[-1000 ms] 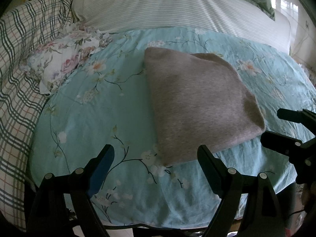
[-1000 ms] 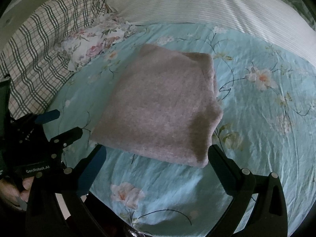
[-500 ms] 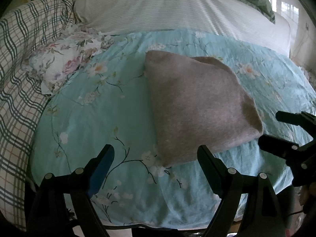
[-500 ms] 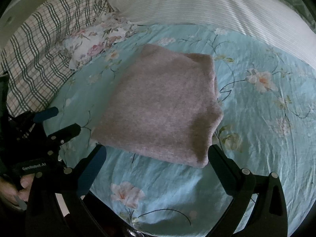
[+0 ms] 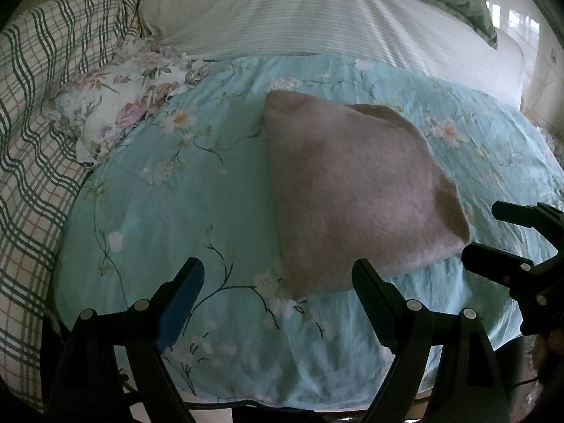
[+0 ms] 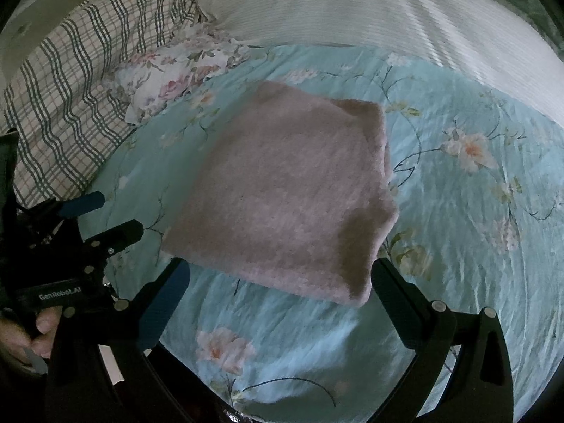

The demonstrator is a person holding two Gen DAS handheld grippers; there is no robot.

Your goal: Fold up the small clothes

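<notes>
**A:** Pink knit garment [image 5: 352,190], entry for this moment: it lies folded into a compact, roughly square packet on the pale blue floral sheet [image 5: 176,211] of the bed, near the near edge. Nothing grips it.

**B:** Where does it sit relative to you?

**A:** Just beyond both sets of fingertips. In the left wrist view your left gripper [image 5: 278,275] has the packet's near corner ahead and to the right of its midline; the left finger is over bare sheet. In the right wrist view your right gripper [image 6: 278,275] has the packet's near edge running almost across the gap between its fingers, so the packet is nearly centred there.

**B:** State of each gripper?

**A:** Both released, jaws standing wide, nothing between the pads. Neither touches the knit.

**B:** Long axis?

**A:** Hard to call; the packet reads close to square. Its thick, stacked edge faces the right side of the scene; the thinner edge faces left, toward the floral cloth [image 5: 123,105] and the plaid bedding [image 5: 42,123], both well apart from it.

**B:** Which hand is nearer?

**A:** Judgement only: the right one is better aligned, the near right corner lying just beside its right finger. If one more fold is wanted, you would take the near edge with both and carry it far. The fold already looks close to finished.
</notes>
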